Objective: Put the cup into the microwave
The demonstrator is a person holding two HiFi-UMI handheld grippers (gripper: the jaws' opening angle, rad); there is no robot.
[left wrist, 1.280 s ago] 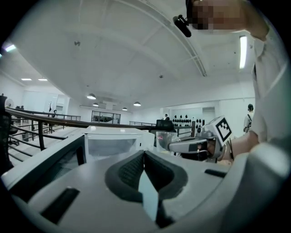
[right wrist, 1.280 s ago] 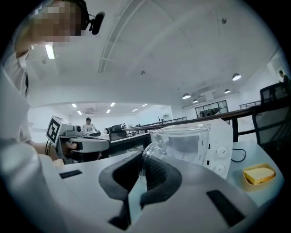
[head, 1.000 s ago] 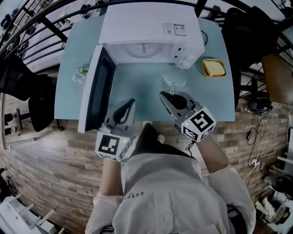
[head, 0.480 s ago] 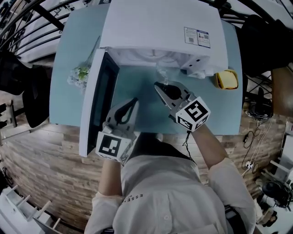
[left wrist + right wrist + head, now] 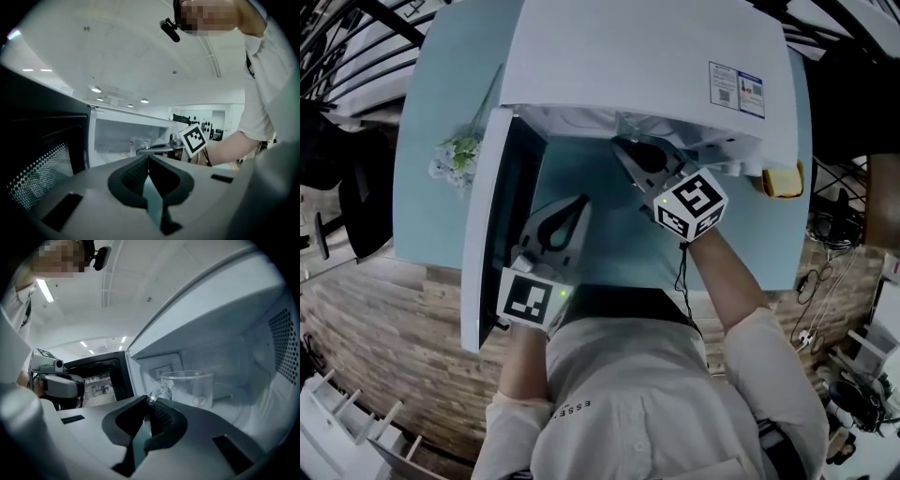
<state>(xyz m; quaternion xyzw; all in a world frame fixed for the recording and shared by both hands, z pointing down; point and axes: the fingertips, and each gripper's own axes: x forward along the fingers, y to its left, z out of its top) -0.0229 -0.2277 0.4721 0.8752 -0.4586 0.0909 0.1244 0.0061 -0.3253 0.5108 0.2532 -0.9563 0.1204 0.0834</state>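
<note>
Boxy white microwave (image 5: 647,56), door swung wide. Left gripper (image 5: 148,158): jaws together, empty. Right gripper (image 5: 149,401) pinches the handle of the clear glass cup (image 5: 190,387), which is already inside the cavity. Placement step. Next, likely: set it down level, release, back out.

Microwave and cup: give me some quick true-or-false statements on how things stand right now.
1. The microwave's door stands open. True.
2. The right gripper is shut on the glass cup's handle. True.
3. The left gripper grips the cup as well. False: its fingers are together on nothing, beside the door.
4. The cup stands on the table outside the microwave. False: the right gripper holds it inside the cavity.
</note>
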